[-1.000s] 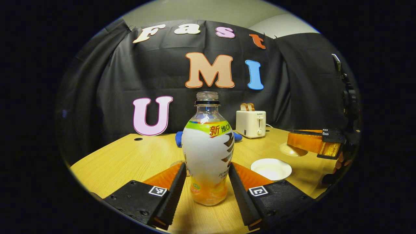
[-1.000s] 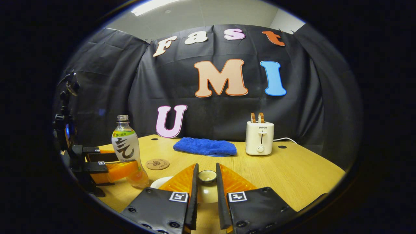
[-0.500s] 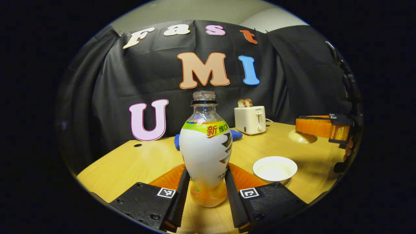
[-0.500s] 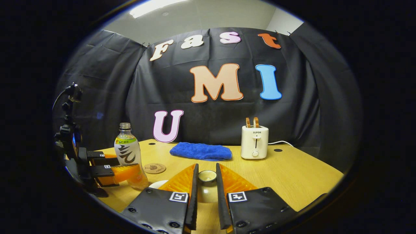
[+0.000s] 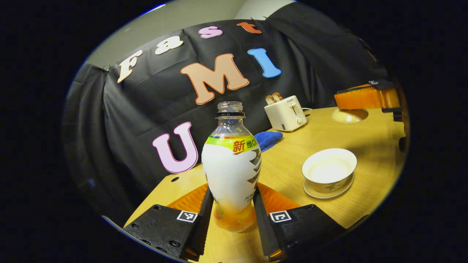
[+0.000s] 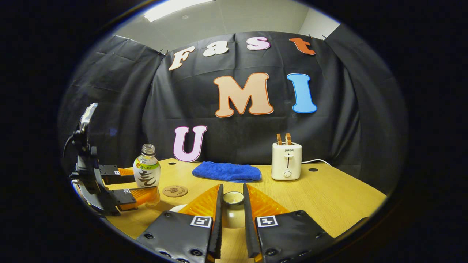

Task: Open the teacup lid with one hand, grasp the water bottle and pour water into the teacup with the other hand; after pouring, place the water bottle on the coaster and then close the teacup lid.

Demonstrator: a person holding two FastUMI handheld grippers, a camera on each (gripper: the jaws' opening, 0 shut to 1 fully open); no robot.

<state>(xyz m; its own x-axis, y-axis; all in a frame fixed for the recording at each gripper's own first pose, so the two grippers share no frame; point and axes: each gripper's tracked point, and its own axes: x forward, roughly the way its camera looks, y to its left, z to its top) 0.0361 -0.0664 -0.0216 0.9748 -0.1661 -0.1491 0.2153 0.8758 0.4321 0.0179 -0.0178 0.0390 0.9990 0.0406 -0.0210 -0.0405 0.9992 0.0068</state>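
An uncapped water bottle (image 5: 232, 168) with a white label and orange drink at the bottom stands between my left gripper's (image 5: 232, 191) fingers, which are shut on its lower body. To its right in the left gripper view sits the open white teacup (image 5: 329, 170) on its saucer. Farther right, the right gripper (image 5: 365, 98) holds the lid (image 5: 349, 115) above the table. In the right gripper view my right gripper (image 6: 232, 193) is shut on the lid's knob (image 6: 233, 199). There the bottle (image 6: 147, 173) and left gripper (image 6: 124, 186) are at the left, beside the round cork coaster (image 6: 175, 190).
A blue cloth (image 6: 226, 171) lies at the back of the wooden table (image 6: 329, 197), and a white toaster (image 6: 286, 160) with bread in it stands to its right. The teacup's rim (image 6: 177, 208) peeks out left of my right fingers.
The left gripper's fingers closed onto the bottle, then rolled with it, so the table now slants in its view. The bottle sits farther off in the right gripper view. The lid stays held.
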